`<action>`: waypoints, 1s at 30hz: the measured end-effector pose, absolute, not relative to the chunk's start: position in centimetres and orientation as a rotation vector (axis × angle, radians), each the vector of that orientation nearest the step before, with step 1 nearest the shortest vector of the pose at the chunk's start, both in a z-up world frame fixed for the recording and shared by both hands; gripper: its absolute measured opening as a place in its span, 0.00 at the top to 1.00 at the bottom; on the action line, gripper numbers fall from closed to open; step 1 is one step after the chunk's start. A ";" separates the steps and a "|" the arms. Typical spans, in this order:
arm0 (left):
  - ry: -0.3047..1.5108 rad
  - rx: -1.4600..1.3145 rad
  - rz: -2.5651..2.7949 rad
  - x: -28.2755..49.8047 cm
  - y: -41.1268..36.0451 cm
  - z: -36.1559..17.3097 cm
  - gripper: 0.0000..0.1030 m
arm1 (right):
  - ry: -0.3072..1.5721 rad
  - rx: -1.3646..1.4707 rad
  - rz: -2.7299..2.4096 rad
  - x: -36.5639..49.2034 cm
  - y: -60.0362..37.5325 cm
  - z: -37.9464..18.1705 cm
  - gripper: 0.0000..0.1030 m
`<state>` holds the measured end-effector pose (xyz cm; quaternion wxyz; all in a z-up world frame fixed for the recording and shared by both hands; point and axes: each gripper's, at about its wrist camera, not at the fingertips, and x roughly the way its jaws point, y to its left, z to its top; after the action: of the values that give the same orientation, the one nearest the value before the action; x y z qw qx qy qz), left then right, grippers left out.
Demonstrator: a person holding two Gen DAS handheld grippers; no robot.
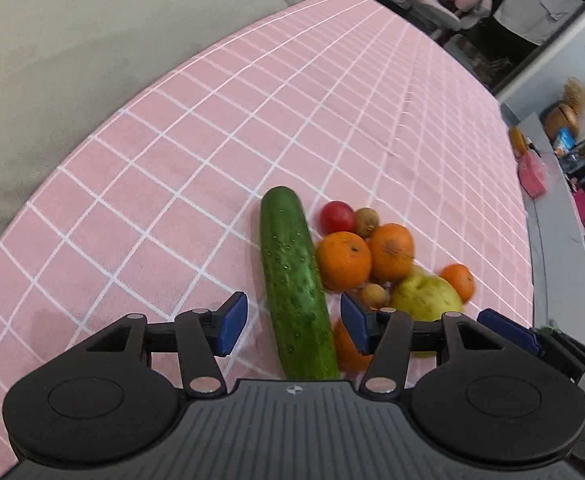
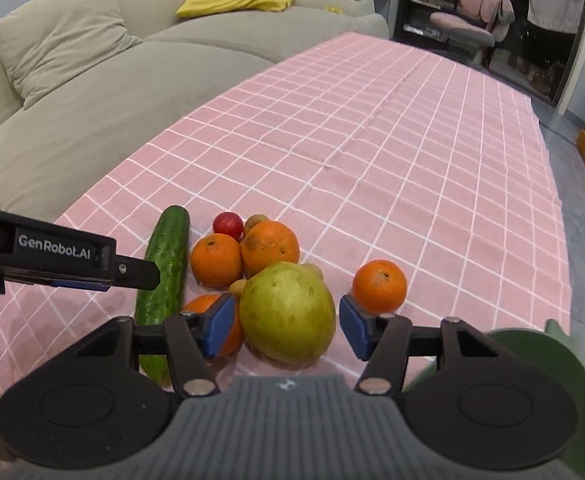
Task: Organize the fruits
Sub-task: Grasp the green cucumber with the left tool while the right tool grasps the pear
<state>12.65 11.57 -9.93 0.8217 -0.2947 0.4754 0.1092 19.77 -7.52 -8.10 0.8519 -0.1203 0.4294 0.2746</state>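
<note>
Presently both grippers spread wide, nothing pinched. Left gripper (image 1: pixel 294 322) straddling long dark-green bumpy cucumber (image 1: pixel 294 280), which runs lengthwise straight ahead between the blue pads (image 1: pixel 232 322); a gap shows on both sides of the cucumber, so no contact yet. Right gripper (image 2: pixel 286 326) straddling large yellow-green pear-like fruit (image 2: pixel 286 312), pads either side of its widest part, touching or just clear cannot be told. Pile resting on pink white-gridded tablecloth (image 2: pixel 372 140): two big oranges (image 2: pixel 216 260) side by side just beyond the pear-like fruit, small red tomato-like fruit (image 2: pixel 228 224) and brown kiwi-like fruit (image 2: pixel 254 220) farther ahead, another orange (image 2: pixel 220 328) partly hidden behind the right gripper's left pad, small lone orange (image 2: pixel 378 286) just ahead of its right pad. Dark green rounded object (image 2: pixel 540 376) low at right, identity unclear, possibly the receiving dish. Handling judgement: cucumber stiff, fairly heavy, waxy and round in section, likely to roll or pivot if taken near an end; best taken across the middle of its length. Pear-like fruit heavy, smooth, bruisable, tapering toward the far end; best clamped at the broad belly with moderate squeeze, as a hold on the taper would likely squirt it forward. Oranges firm with grippy peel, forgiving. Tomato-like fruit thin-skinned, soft, needing the lightest closure. Neighbours touching, so lifting any one may set the others rolling.
</note>
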 end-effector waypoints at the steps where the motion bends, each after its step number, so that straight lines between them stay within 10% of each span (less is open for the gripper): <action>1: 1.017 -0.636 0.237 12.8 11.6 -10.2 0.39 | 0.914 -0.244 0.577 20.0 -7.5 -8.3 0.45; 30: 1.037 -0.626 0.239 14.0 10.9 -11.9 0.60 | 0.981 -0.182 0.546 21.6 -7.0 -10.8 0.40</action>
<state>14.04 10.89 -11.89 0.8155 -0.2934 0.4861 0.1121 21.64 -7.02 -10.81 0.8427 -0.0864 0.4643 0.2585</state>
